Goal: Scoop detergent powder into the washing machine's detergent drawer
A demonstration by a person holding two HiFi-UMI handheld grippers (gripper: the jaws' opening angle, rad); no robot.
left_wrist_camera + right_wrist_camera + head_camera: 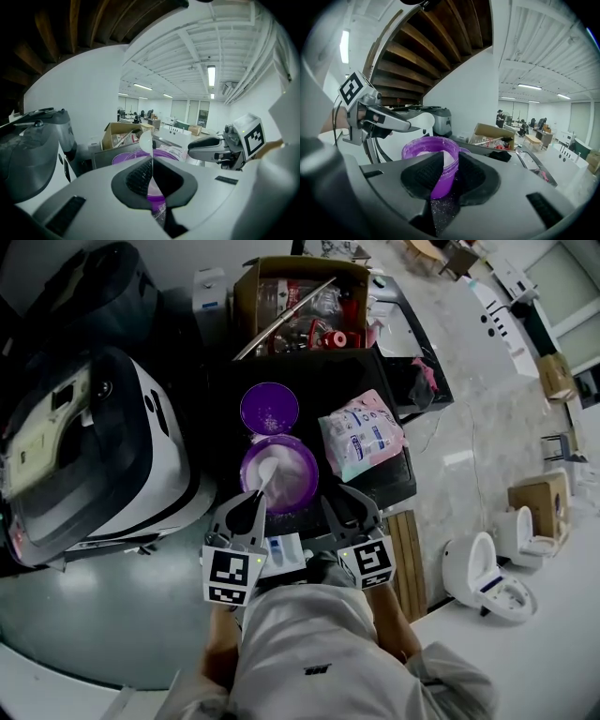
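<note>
A white and dark washing machine fills the 9 o'clock side of the head view, standing just beside a black desk that carries the rest. At the desk's 12 o'clock end sits an open cardboard box full of mixed items with a long metal rod lying across it. A pink and white detergent bag lies flat at 2 o'clock from the purple tub, close to it. The tub stands upright near the desk's 6 o'clock edge and holds white detergent powder. Its round purple lid rests flat on the desk at 12 o'clock from the tub, just beside it. The right tool comes in from 5 o'clock and is clenched on the tub's wall, one pad inside the rim and one outside, as the right gripper view shows with the purple wall pinched between the pads. The left tool reaches in from 7 o'clock and is clamped on the thin handle of a white scoop, whose bowl lies over the powder inside the tub. In the left gripper view the pads meet on that handle, and the scoop rises upright beyond them, with the tub's rim behind it and the right tool at 3 o'clock
</note>
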